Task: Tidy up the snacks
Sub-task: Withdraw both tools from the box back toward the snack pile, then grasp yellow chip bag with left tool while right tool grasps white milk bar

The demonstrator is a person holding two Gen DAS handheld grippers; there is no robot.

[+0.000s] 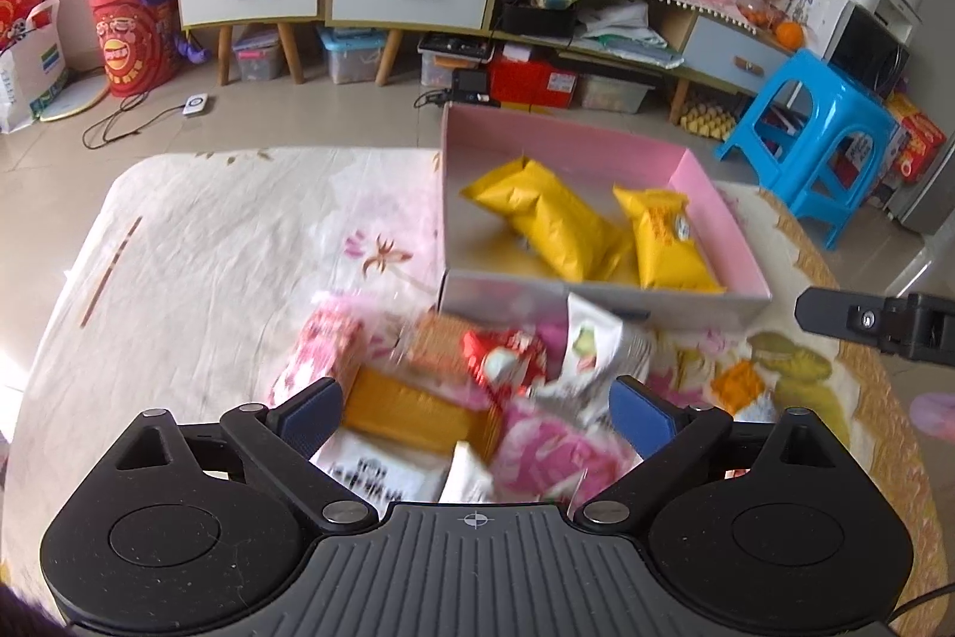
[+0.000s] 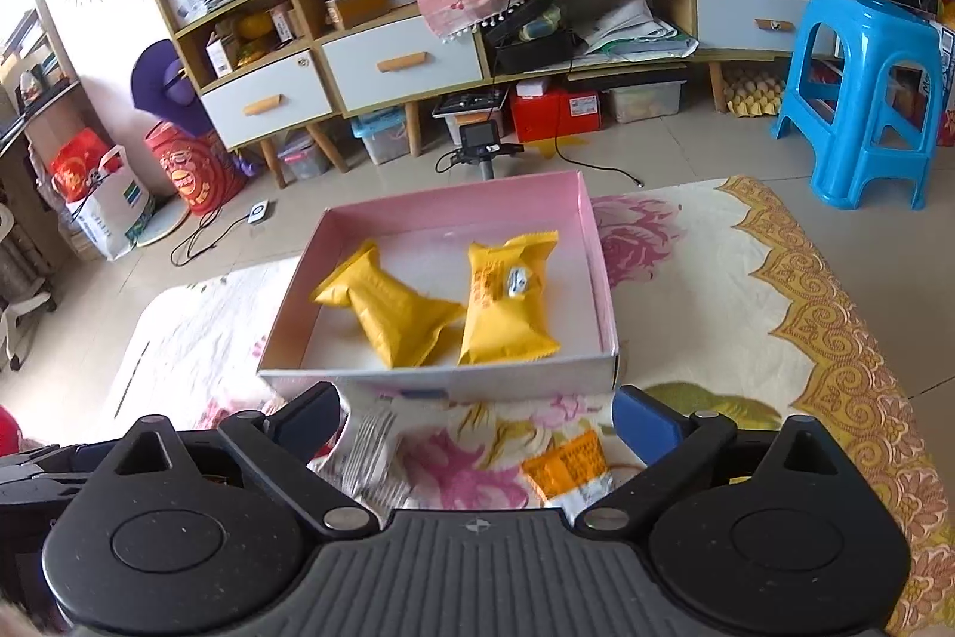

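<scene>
Two yellow foil snack packets lie in the pink cardboard box at twelve o'clock. Loose wrapped snacks heap between the left gripper's parted fingers, nearer than the right gripper, also spread, empty.

Left claw wide apart over blurred snack pile; 2 yellow packets in pink box.

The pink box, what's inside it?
Two yellow snack packets lie inside the pink box, touching each other. Whatever sits beneath them is covered. The rest of its floor looks bare.
</scene>
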